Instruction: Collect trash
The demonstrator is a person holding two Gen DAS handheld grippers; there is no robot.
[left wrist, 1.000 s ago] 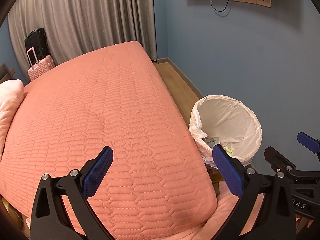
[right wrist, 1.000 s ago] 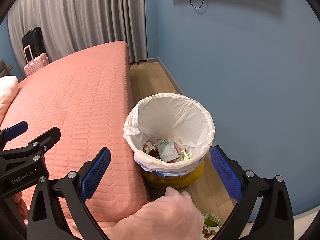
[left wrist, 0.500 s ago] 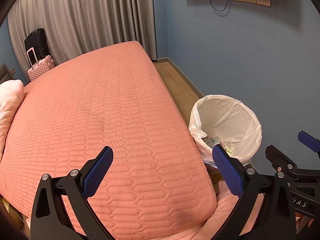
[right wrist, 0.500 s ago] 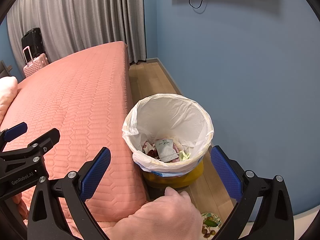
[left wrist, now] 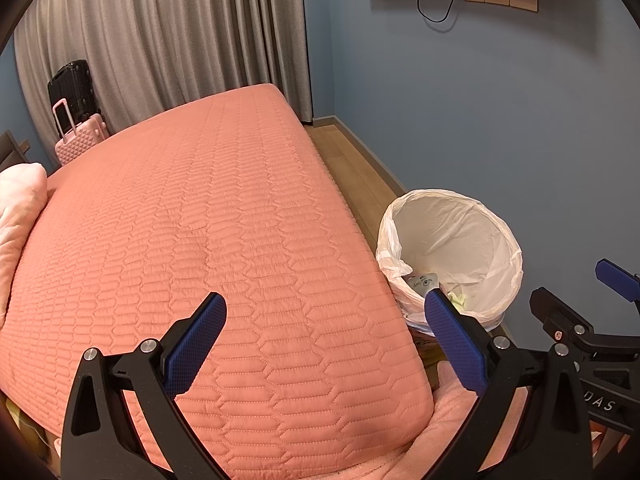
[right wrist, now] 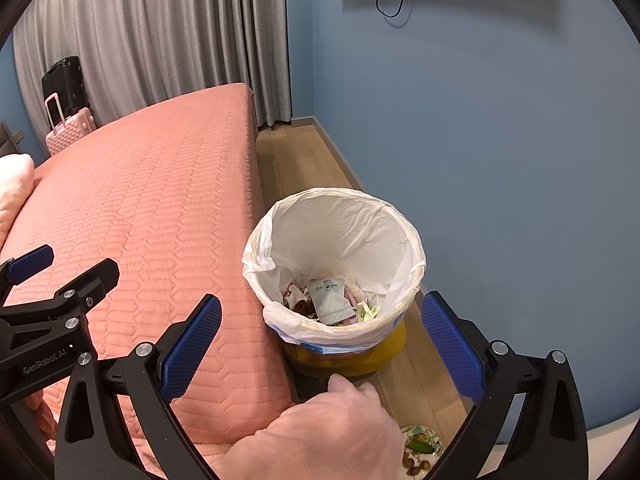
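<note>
A yellow trash bin lined with a white bag (right wrist: 334, 264) stands on the wood floor between the bed and the blue wall; it also shows in the left wrist view (left wrist: 452, 256). Wrappers and scraps (right wrist: 330, 300) lie inside it. My right gripper (right wrist: 320, 344) is open and empty, held just above and in front of the bin. My left gripper (left wrist: 326, 340) is open and empty over the bed's near corner, left of the bin. A hand (right wrist: 320, 436) rests low between the right gripper's fingers.
A coral quilted bed (left wrist: 192, 248) fills the left. A plate with food scraps (right wrist: 420, 450) sits on the floor near the bin. Suitcases (left wrist: 76, 120) stand by grey curtains at the back. A pink pillow (left wrist: 18, 208) lies far left.
The right gripper has shifted slightly, so the bin sits a little farther right in its view. The left gripper has barely moved. Both stay open.
</note>
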